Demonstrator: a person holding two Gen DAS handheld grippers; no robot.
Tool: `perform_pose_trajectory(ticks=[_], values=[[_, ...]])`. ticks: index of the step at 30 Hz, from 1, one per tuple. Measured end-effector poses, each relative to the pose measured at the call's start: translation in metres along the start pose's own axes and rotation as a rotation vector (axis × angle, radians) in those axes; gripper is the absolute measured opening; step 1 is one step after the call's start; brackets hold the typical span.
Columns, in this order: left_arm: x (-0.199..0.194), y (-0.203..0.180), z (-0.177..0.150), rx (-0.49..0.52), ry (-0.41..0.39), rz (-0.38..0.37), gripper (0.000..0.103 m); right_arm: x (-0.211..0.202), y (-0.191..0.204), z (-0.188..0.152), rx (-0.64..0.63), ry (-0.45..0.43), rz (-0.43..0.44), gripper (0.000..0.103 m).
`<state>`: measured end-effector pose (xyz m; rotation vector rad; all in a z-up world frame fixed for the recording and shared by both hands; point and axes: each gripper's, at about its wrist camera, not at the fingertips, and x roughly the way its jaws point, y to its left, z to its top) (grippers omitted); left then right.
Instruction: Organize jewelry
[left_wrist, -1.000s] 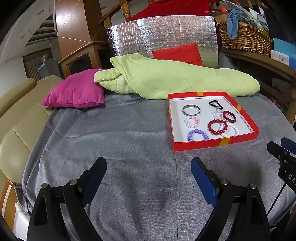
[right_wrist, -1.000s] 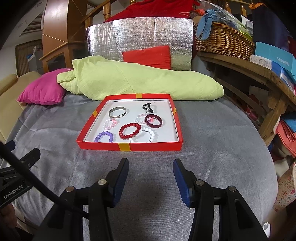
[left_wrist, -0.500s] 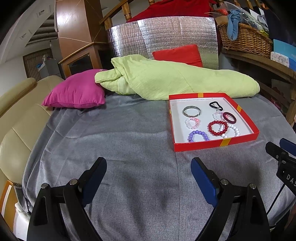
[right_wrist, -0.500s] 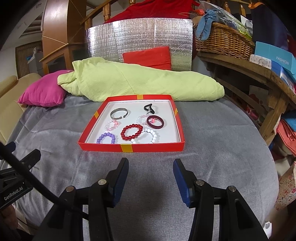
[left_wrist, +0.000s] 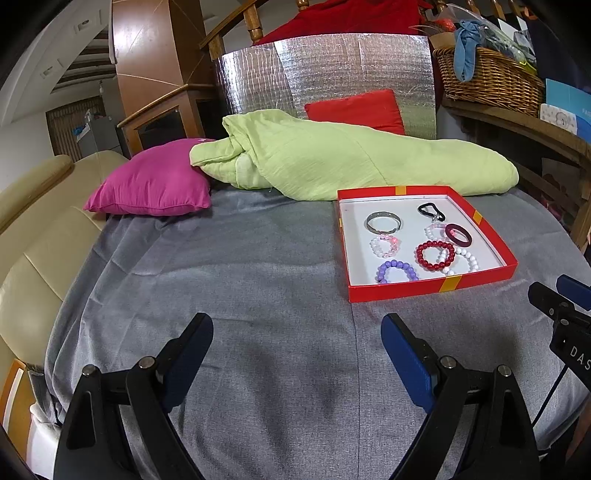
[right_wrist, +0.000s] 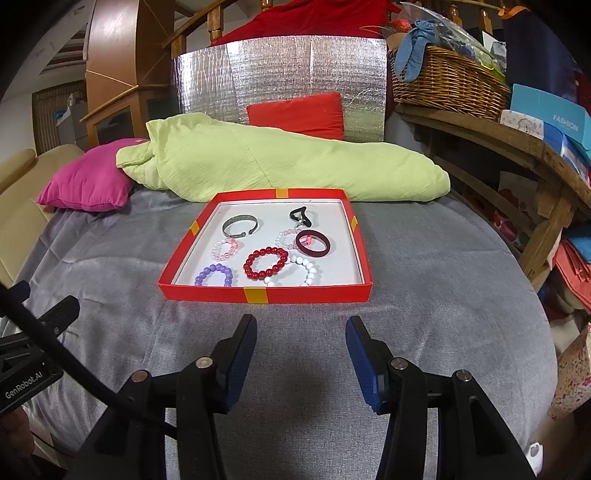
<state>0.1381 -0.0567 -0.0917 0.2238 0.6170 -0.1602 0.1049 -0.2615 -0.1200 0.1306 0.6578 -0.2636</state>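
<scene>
A red tray (right_wrist: 258, 295) (left_wrist: 424, 293) lies on the grey cloth and holds several bracelets: a silver cuff (right_wrist: 239, 225), a red bead bracelet (right_wrist: 266, 263), a purple bead bracelet (right_wrist: 214, 275), a white bead bracelet (right_wrist: 306, 271), two pink-and-white bead bracelets (right_wrist: 223, 249), a dark maroon bangle (right_wrist: 313, 243) and a black clip (right_wrist: 300, 216). My right gripper (right_wrist: 301, 334) is open and empty just before the tray's near wall. My left gripper (left_wrist: 297, 332) is open and empty over bare cloth, left of the tray.
A light green blanket (right_wrist: 280, 162), a magenta pillow (right_wrist: 86, 182) and a red cushion (right_wrist: 297, 114) lie behind the tray. A wooden shelf (right_wrist: 517, 140) with a wicker basket (right_wrist: 447, 85) stands at the right. A beige sofa (left_wrist: 33, 236) borders the left.
Both views have shifted slightly: the tray sits a touch lower and nearer in both. The grippers stay open and the jewelry has not moved.
</scene>
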Motion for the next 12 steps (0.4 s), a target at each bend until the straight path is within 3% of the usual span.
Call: perform_pose_trajectory(ticks=[12], values=[[0.004,-0.0039,0.0015,0.014,-0.013,-0.018,0.092,0.0016,-0.0083,0.0023,0.027,0.009,0.018,0.054]])
